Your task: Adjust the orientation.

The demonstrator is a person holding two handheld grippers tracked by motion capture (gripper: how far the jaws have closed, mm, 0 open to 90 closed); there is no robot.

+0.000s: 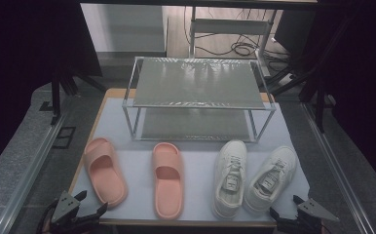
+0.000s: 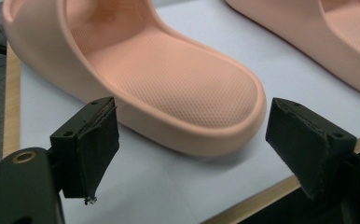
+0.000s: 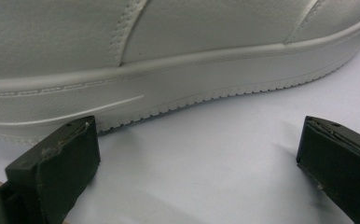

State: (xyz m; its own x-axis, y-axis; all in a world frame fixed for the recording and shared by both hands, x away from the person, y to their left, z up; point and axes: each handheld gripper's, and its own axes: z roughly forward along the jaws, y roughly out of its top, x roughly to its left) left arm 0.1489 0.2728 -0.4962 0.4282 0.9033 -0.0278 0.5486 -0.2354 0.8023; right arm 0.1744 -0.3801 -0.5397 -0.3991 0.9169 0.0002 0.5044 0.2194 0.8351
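Claw states first: from the high view my left claw (image 1: 86, 207) and right claw (image 1: 286, 207) wait at the bench's (image 1: 196, 146) near edge, empty. Left gripper view: jaws wide, framing the left pink slipper's (image 2: 169, 79) heel; I'd advance and close. Right gripper view: jaws wide beside the right white sneaker's (image 3: 169, 70) sole, apart.

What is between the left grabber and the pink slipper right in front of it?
Nothing. In the left gripper view, bare white mat lies between the open left gripper and the heel of the pink slipper.
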